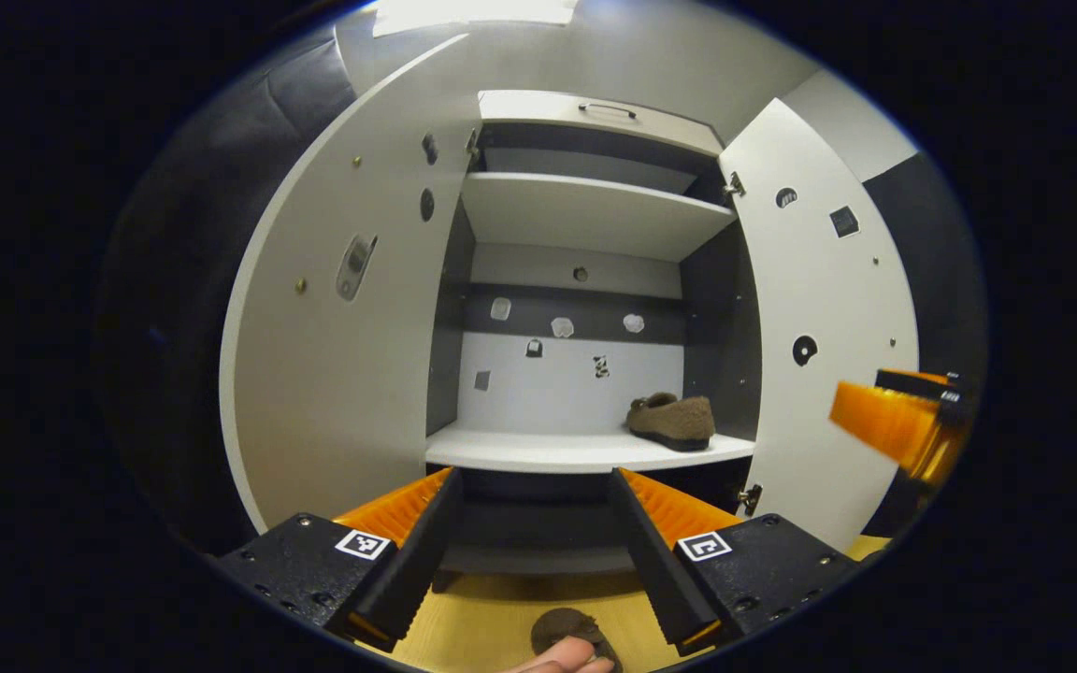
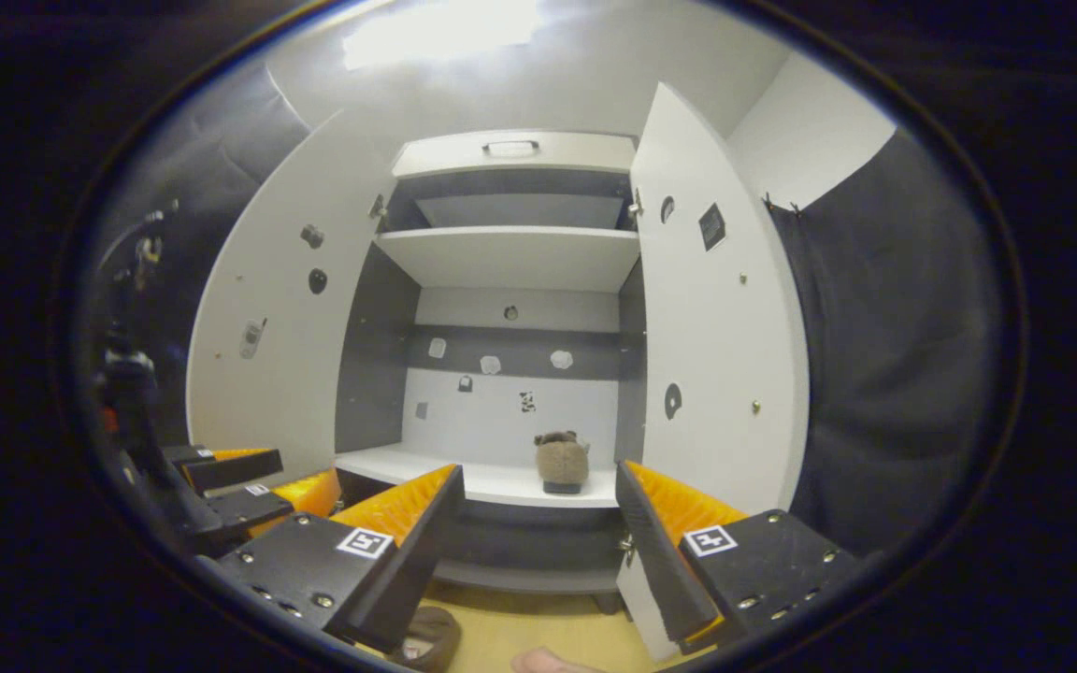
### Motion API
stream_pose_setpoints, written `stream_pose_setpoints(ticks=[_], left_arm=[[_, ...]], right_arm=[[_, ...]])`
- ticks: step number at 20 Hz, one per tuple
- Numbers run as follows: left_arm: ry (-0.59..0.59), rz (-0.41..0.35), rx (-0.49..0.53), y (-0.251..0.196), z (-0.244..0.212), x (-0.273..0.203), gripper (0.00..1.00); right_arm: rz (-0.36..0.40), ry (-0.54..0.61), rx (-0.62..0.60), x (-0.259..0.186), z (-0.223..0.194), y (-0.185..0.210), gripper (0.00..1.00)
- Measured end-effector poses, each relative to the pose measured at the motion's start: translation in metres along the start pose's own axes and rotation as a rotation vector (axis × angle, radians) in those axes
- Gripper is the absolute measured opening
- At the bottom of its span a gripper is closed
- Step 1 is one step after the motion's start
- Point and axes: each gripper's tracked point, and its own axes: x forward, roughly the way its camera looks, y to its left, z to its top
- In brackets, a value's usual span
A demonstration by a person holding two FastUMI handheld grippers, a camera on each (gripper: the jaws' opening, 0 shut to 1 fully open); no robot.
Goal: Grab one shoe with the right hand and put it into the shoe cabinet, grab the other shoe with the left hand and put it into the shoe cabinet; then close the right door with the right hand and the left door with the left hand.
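Shoe cabinet (image 1: 585, 215) stands with both doors swung wide, so I have free room between them. I count two shoes: one (image 1: 672, 420) on the lower shelf's right side, one (image 1: 568, 633) on the floor below my left tool (image 1: 533, 551). Both left and right tool (image 2: 538, 542) are spread, holding nothing.
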Motion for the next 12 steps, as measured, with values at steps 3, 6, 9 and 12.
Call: stream_pose_setpoints(ticks=[3,6,9,12], left_arm=[[0.099,-0.036,-0.054,-0.001,-0.049,-0.006,0.96],[0.169,-0.075,-0.077,-0.007,-0.093,-0.014,0.97],[0.26,-0.037,-0.022,-0.002,-0.146,-0.021,0.97],[0.422,-0.054,0.011,-0.009,-0.212,-0.036,0.97]], right_arm=[[0.017,-0.026,-0.001,-0.031,0.005,0.008,0.97],[-0.009,-0.054,0.04,-0.054,0.009,0.001,0.98],[-0.078,-0.105,0.134,-0.075,0.015,-0.023,0.97],[-0.14,-0.098,0.199,-0.084,0.016,-0.051,0.97]])
